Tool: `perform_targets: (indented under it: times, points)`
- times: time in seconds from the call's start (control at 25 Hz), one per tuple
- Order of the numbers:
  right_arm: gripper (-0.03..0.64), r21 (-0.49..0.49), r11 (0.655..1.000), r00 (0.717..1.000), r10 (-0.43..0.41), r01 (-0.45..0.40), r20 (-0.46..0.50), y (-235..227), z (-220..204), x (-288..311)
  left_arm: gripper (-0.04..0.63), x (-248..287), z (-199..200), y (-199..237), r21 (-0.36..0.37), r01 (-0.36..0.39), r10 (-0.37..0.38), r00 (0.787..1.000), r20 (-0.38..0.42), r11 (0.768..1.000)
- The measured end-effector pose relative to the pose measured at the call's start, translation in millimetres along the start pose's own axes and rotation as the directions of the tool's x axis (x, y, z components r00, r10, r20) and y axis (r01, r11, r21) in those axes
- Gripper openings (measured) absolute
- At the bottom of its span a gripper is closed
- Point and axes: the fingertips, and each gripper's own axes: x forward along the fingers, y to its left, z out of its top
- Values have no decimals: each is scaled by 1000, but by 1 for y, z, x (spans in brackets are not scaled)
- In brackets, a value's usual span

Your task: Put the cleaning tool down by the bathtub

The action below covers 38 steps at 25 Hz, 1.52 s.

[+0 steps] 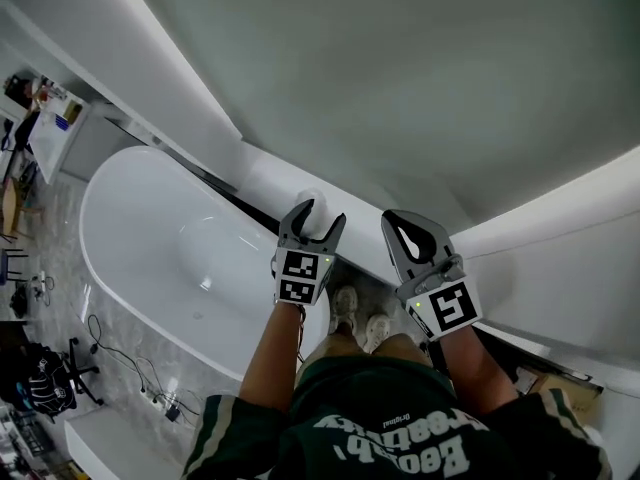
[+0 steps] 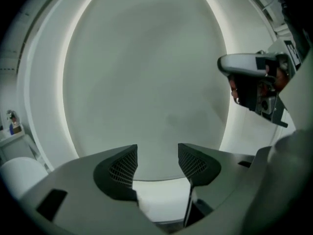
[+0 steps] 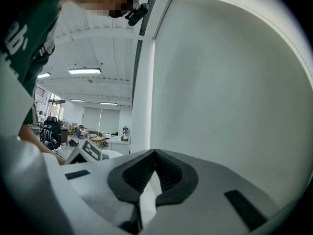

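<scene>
The white oval bathtub (image 1: 150,203) lies at the left of the head view. My left gripper (image 1: 322,214) is raised over the tub's right end and the white ledge behind it. Its jaws stand apart with nothing between them, and in the left gripper view the left gripper (image 2: 157,153) faces a bare pale wall. A small white round thing (image 1: 312,199) shows just beyond its tips; I cannot tell what it is. My right gripper (image 1: 402,218) is beside it to the right, tips meeting, and the right gripper (image 3: 155,153) holds nothing. No cleaning tool is plainly visible.
The person's shoes (image 1: 346,308) stand on the marbled floor between tub and curved white wall (image 1: 420,98). Cables (image 1: 150,383) and a black chair base (image 1: 45,373) lie at the lower left. A desk (image 1: 50,133) stands at the upper left.
</scene>
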Motion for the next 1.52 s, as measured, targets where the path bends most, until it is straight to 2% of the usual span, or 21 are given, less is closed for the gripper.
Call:
perform_targets:
  times: [0.28, 0.44, 0.64, 0.8, 1.0, 1.12, 1.24, 1.4, 1.52]
  points:
    - [15, -4, 1000, 998, 6, -5, 64, -1, 34, -42, 225, -60, 79, -50, 100, -2, -14, 987, 158, 995]
    - [15, 29, 1000, 995, -4, 1, 101, -3, 47, -56, 179, -88, 106, -66, 164, -43, 5, 974, 226, 986]
    - [16, 22, 1000, 990, 10, -14, 143, 5, 63, -74, 114, -127, 128, -84, 195, -98, 33, 949, 312, 976]
    - [15, -5, 999, 985, 34, -34, 168, 16, 77, -85, 82, -151, 147, -100, 234, -135, 34, 920, 391, 963]
    - [15, -34, 998, 978, 62, -57, 200, 30, 92, -100, 59, -171, 161, -114, 261, -157, 29, 899, 437, 953]
    - [15, -51, 997, 972, 73, -63, 224, 36, 99, -106, 29, -185, 168, -114, 272, -209, 58, 877, 477, 939]
    - [16, -63, 996, 970, 77, -64, 232, 40, 99, -109, 11, -198, 171, -117, 245, -230, 76, 856, 511, 942]
    - [15, -77, 994, 965, 89, -72, 246, 43, 103, -112, 11, -202, 175, -125, 279, -240, 64, 852, 519, 930]
    - [15, -83, 994, 961, 91, -71, 260, 45, 108, -113, 11, -205, 174, -130, 267, -227, 58, 851, 521, 936]
